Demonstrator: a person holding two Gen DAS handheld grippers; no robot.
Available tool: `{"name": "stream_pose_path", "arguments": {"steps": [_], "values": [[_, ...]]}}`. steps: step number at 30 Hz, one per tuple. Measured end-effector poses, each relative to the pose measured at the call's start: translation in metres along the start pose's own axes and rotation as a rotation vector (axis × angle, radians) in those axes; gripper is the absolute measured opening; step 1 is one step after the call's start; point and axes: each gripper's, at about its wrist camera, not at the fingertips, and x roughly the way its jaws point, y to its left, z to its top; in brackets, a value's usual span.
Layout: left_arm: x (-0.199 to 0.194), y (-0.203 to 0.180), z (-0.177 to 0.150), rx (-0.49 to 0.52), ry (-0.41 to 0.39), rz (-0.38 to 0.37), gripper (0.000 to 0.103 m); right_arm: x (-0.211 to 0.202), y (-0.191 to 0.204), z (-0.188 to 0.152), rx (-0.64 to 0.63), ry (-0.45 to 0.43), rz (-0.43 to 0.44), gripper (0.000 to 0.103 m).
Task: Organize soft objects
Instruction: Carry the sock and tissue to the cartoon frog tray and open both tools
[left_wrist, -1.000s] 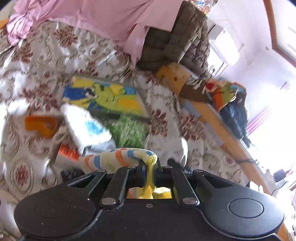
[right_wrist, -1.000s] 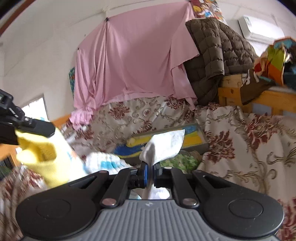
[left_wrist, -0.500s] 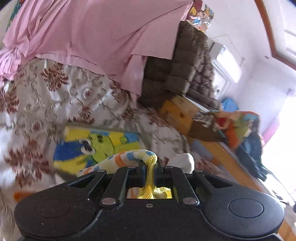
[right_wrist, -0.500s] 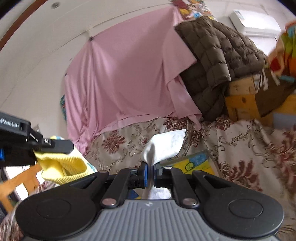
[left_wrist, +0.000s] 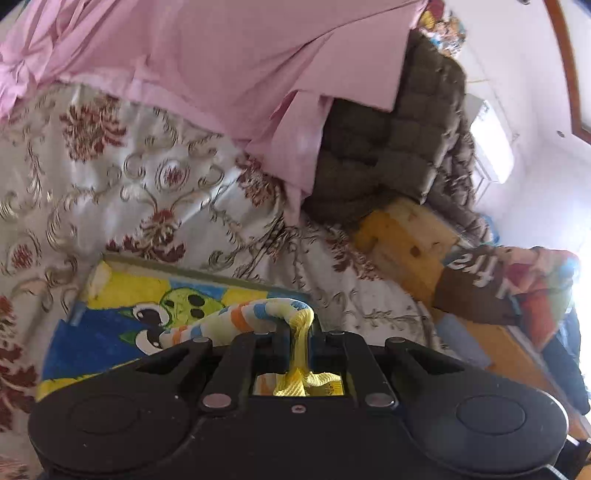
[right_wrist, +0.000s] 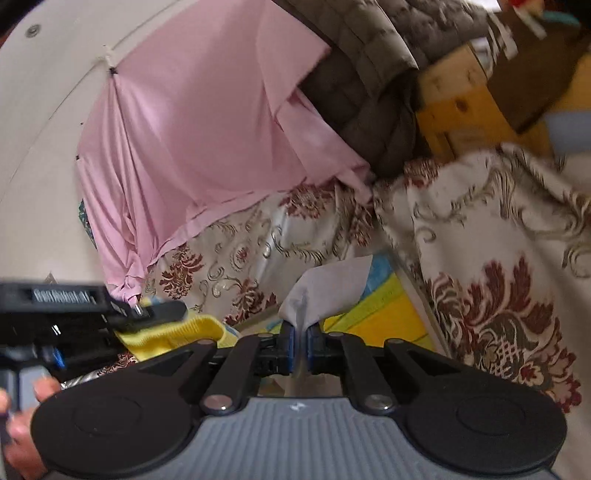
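The left tool (left_wrist: 300, 332) is closed tight on a striped sock (left_wrist: 258, 317). The sock's yellow cuff is pinched between the jaws, and the rest of it, banded in orange, blue and pale yellow, curls up and off to the left above the tool's black body. In the right wrist view the same tool (right_wrist: 162, 314) comes in from the left edge with the yellow cuff (right_wrist: 173, 332) hanging under it, and part of a hand (right_wrist: 22, 435) shows at the lower left corner.

The right tool (right_wrist: 300, 345) is also closed, gripping a white cloth (right_wrist: 328, 291). A thin fold of it runs down between the blue pads, and the loose part stands up above the jaws like a small sail.

Both tools hang over a bed covered with a cream spread (left_wrist: 147, 184) patterned with dark red flowers and gold scrolls. Just beyond and below the sock lies a flat cartoon-print mat (left_wrist: 122, 317) in blue, yellow and green; its yellow and blue edge (right_wrist: 384, 314) shows right behind the white cloth in the right wrist view. A pink sheet (left_wrist: 221, 55) hangs at the back of the bed, with a brown quilted jacket (left_wrist: 388, 147) draped next to it over a wooden frame (left_wrist: 406, 243). The pictures are somewhat blurred.
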Motion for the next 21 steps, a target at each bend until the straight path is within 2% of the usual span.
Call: {"name": "stream_pose_path", "arguments": {"steps": [6, 11, 16, 18, 20, 21], "values": [[0.033, 0.016, -0.025, -0.002, 0.071, 0.07, 0.009, 0.02, -0.02, -0.003, 0.076, 0.09, -0.003, 0.01], [0.05, 0.024, -0.041, 0.044, 0.151, 0.191, 0.009, 0.028, -0.025, -0.008, 0.106, 0.145, -0.017, 0.018], [0.061, 0.03, -0.048, 0.052, 0.208, 0.289, 0.013, 0.028, -0.023, -0.01, 0.091, 0.177, -0.035, 0.048], [0.064, 0.031, -0.049, 0.05, 0.218, 0.318, 0.016, 0.027, -0.022, -0.009, 0.078, 0.186, -0.04, 0.055], [0.063, 0.032, -0.047, 0.022, 0.212, 0.315, 0.02, 0.026, -0.021, -0.007, 0.068, 0.197, -0.046, 0.063], [0.061, 0.031, -0.046, 0.008, 0.201, 0.311, 0.025, 0.025, -0.02, -0.006, 0.065, 0.2, -0.044, 0.068]]}}
